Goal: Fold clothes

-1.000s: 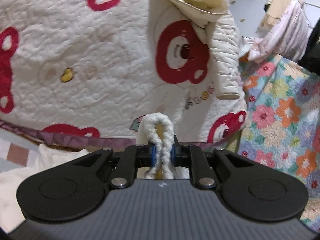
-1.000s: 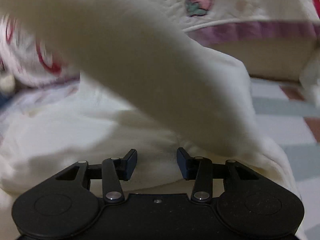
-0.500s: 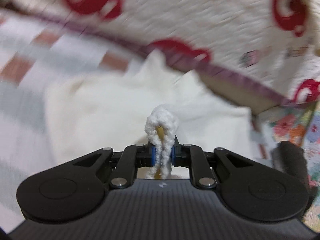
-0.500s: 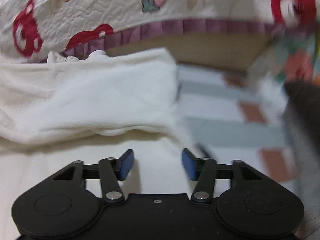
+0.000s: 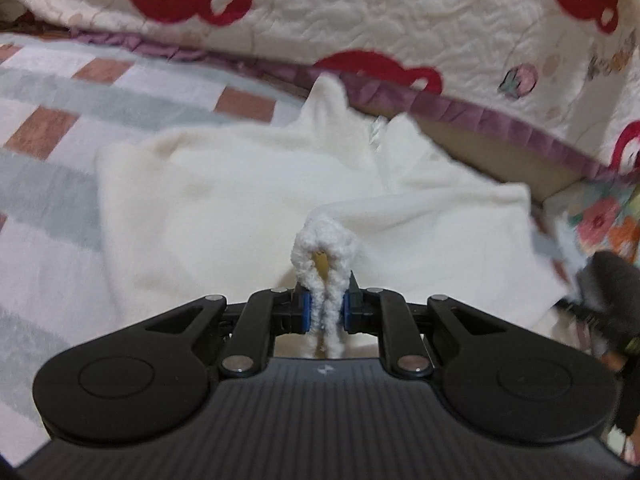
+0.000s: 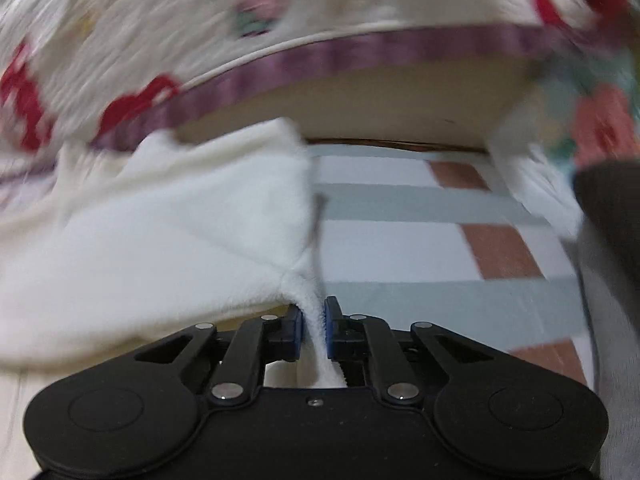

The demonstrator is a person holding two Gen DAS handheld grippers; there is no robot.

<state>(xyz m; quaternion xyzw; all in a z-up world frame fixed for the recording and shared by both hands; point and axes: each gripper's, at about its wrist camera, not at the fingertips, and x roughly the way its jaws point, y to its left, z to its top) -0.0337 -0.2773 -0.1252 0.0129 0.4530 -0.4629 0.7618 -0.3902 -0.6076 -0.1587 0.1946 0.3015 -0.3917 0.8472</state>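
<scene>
Cream fleece garment (image 5: 248,200), that's the one piece being folded, and it lies spread on the checked floor covering (image 5: 60,128) just ahead of both tools, its far edge up against the purple-trimmed bear quilt (image 5: 400,40). Left hand-held gripper (image 5: 324,312) is pinched tight on a bunched fleecy edge with a yellowish lining showing, which suggests a corner held so the fabric can be carried over. Right hand-held gripper (image 6: 314,330) has its jaws just closing, and now they clamp a thin ridge of the garment's right-hand edge, with bare checked floor beyond it. Two grips, one at each side: my read is they're set to lift and fold together. Count: one garment, two hand-held grippers, one bear quilt, one floral cloth (image 5: 600,220) off to the right.
</scene>
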